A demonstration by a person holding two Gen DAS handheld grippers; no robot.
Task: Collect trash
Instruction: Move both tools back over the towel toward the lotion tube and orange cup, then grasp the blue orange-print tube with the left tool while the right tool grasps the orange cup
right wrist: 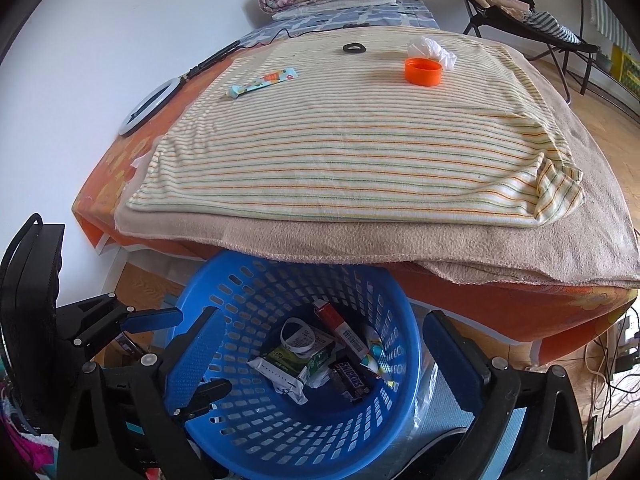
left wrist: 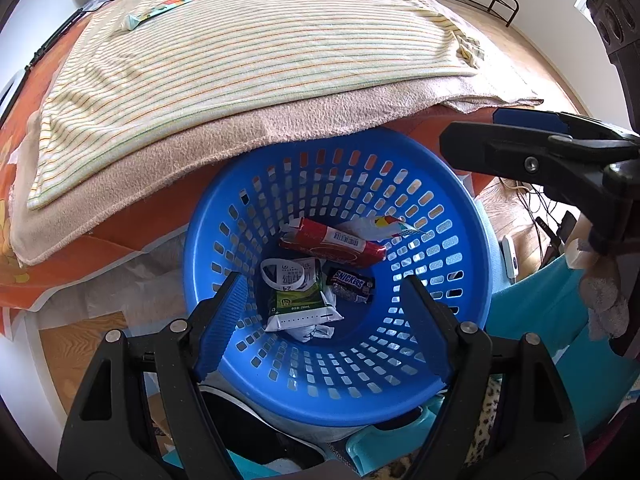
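Both grippers poised over the blue basket (left wrist: pixel 336 396), jaws apart and empty.

The left gripper (left wrist: pixel 320 312) and right gripper (right wrist: pixel 320 360) each hold nothing, both at lower centre above collected trash: a red pack (left wrist: pixel 332 242), a green carton (left wrist: pixel 298 304) and a Snickers wrapper (right wrist: pixel 352 380). Remaining trash lies on the striped cloth (right wrist: pixel 340 148) in the upper frame: a snack wrapper (right wrist: pixel 264 80) upper left, an orange cap (right wrist: pixel 423 71) and crumpled white plastic (right wrist: pixel 430 50) upper centre. The black ring (right wrist: pixel 354 47) may not be trash; the view is unclear. Risks: the cap could roll off when pinched; loose cloth could snag in the jaws. The overhanging beige blanket (right wrist: pixel 360 240) partly covers the basket's far rim, obstructing drops.
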